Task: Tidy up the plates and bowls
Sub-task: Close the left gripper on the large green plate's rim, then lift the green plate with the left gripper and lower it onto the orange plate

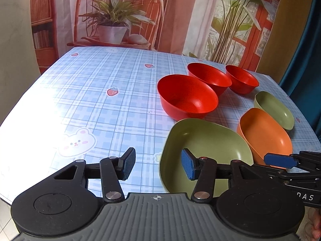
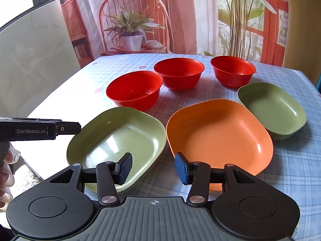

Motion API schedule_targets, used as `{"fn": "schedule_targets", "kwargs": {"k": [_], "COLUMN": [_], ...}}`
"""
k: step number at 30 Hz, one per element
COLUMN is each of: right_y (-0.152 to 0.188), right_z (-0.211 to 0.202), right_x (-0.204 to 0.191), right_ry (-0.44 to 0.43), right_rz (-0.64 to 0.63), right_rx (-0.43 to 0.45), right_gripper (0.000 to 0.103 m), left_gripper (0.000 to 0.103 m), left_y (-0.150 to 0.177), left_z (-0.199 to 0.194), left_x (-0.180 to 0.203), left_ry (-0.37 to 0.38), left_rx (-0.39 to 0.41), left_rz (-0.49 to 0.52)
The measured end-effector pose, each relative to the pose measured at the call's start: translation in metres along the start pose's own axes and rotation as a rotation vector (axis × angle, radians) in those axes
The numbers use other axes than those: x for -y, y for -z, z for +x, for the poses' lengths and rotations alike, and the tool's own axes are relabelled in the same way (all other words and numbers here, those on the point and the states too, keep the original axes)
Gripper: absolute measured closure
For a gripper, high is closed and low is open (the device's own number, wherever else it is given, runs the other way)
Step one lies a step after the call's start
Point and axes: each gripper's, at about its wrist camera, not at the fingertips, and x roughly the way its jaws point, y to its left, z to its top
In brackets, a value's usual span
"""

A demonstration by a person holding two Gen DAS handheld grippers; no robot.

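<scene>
Three red bowls stand apart in a loose row: near (image 2: 134, 89), middle (image 2: 179, 71), far right (image 2: 232, 70). In front lie a green plate (image 2: 118, 138), an orange plate (image 2: 218, 138) and a second green plate (image 2: 272, 108). My left gripper (image 1: 158, 165) is open and empty, hovering over the near-left rim of the green plate (image 1: 206, 148). My right gripper (image 2: 153, 167) is open and empty, above the gap between the green and orange plates. The left gripper's body (image 2: 40, 130) shows at the left of the right wrist view.
The table has a blue plaid cloth (image 1: 90, 100) with strawberry and bear prints; its left half holds no dishes. A printed backdrop (image 2: 180, 16) hangs behind the far edge. The near table edge lies just below both grippers.
</scene>
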Motion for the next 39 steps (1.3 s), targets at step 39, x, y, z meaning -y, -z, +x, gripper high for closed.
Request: {"fn": "schedule_targets", "kwargs": {"k": [39], "right_y": [-0.011], "right_z": [0.02], "right_x": [-0.008], "right_ry": [-0.077], "right_rz": [-0.009], "right_rx": [-0.029], "right_gripper": [0.082], "left_gripper": [0.067], "left_y": [0.0], "left_z": [-0.008], "left_x": [0.0], "left_ry": [0.028], "left_rx": [-0.03], "left_rz": [-0.028]}}
